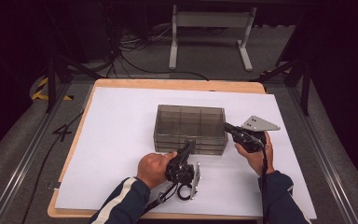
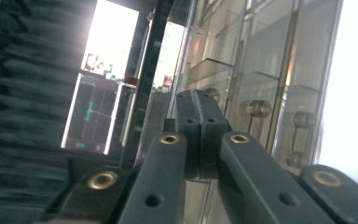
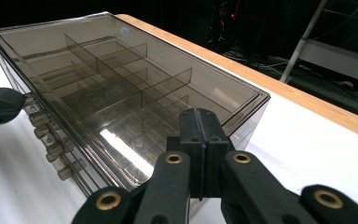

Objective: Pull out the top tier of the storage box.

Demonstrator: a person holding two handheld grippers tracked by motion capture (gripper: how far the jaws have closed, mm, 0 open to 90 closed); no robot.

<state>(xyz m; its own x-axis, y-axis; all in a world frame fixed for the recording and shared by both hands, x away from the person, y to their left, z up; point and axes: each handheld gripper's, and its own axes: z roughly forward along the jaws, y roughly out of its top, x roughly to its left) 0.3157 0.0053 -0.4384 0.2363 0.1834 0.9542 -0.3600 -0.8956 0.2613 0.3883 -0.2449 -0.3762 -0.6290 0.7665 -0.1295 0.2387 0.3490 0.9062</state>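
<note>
Bracing hand: right gripper (image 1: pixel 227 126), jaws pressed together and empty, tip resting at the right end of the drawer box (image 1: pixel 191 128), likely to stop it sliding
Working hand: left gripper (image 1: pixel 189 145), jaws closed flat on each other with nothing between, nosed up to the box's front
Box: smoky clear plastic, on the white sheet (image 1: pixel 121 140) mid-table, drawers shut
Handles (image 2: pixel 257 108): small knobs just beyond the left tip, so a drawer pull looks next
</note>
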